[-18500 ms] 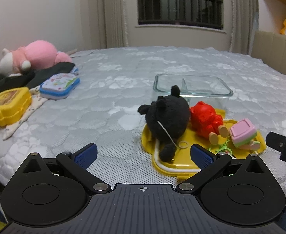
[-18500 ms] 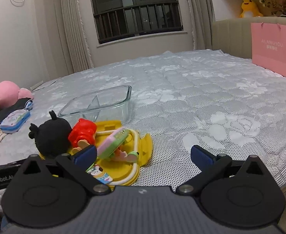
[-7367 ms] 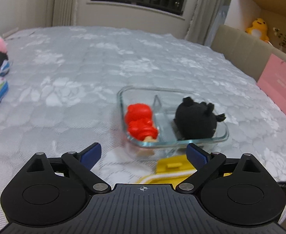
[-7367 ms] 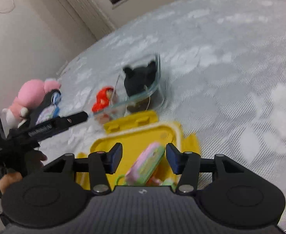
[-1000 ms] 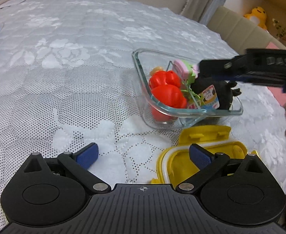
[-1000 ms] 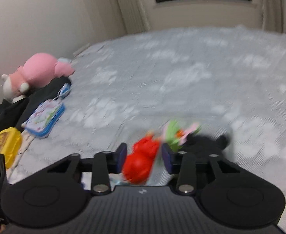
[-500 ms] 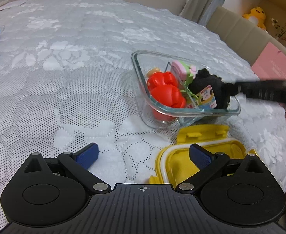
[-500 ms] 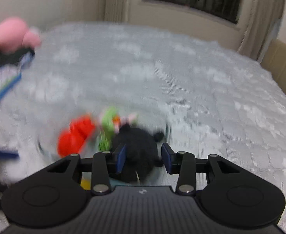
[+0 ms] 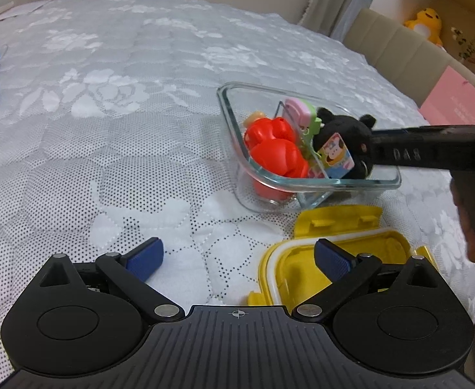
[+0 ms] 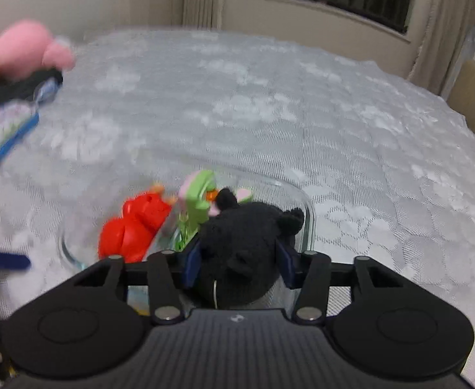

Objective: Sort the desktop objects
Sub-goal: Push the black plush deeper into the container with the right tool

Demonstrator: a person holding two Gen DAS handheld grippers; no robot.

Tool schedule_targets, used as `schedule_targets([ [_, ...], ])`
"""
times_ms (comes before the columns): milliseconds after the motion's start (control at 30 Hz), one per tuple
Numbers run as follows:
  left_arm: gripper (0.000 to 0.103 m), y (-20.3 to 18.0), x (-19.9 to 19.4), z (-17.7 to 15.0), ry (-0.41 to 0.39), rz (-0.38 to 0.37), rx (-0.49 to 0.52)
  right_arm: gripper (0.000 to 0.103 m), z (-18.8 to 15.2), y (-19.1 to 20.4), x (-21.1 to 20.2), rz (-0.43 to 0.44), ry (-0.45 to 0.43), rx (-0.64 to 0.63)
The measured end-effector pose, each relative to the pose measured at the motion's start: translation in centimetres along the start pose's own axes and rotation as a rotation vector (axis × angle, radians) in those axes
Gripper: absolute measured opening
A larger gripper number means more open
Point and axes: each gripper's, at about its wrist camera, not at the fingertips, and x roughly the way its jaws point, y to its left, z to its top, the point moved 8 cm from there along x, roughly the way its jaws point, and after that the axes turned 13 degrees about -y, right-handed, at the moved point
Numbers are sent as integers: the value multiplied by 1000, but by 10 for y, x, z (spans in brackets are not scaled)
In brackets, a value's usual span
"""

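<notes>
A clear glass container [image 9: 318,183] on the bed holds a red toy [image 9: 274,150], a pink-and-green toy [image 9: 300,111], a small picture card [image 9: 336,155] and a black plush [image 9: 342,133]. My left gripper [image 9: 237,259] is open and empty, low over the bedspread in front of the container. My right gripper [image 10: 239,264] hangs over the container's near right end, its blue pads either side of the black plush [image 10: 244,246]; the jaws look part open and I cannot tell whether they press it. The right gripper's body also crosses the left wrist view [image 9: 432,152].
An open yellow lid [image 9: 334,253] lies just in front of the container, beside my left gripper. A pink plush [image 10: 20,52] and a blue-edged case [image 10: 7,129] lie at the bed's far left. A pink bag [image 9: 461,107] and beige headboard stand at the right.
My right gripper has swung from the red toy across to the black plush at the container's right end and come lower. The left gripper has hardly moved.
</notes>
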Motion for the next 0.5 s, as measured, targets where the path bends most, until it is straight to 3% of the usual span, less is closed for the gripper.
schedule_targets([
  [67,102,1,-1,0,-2,1,-1,53,2,2,-6,2,24,-39],
  [167,102,2,-1,2,-5,1,-6,35,15,-4,-23,20,-24,44],
  [267,102,2,0,2,-4,2,-7,21,24,-3,-32,118,-33,166],
  [400,102,1,0,1,-3,1,-2,20,23,15,-26,277,29,256],
  [433,102,1,0,1,-3,1,-2,20,19,18,-20,285,62,270],
  [500,102,1,-1,1,-3,0,-1,17,6,18,-2,215,116,269],
])
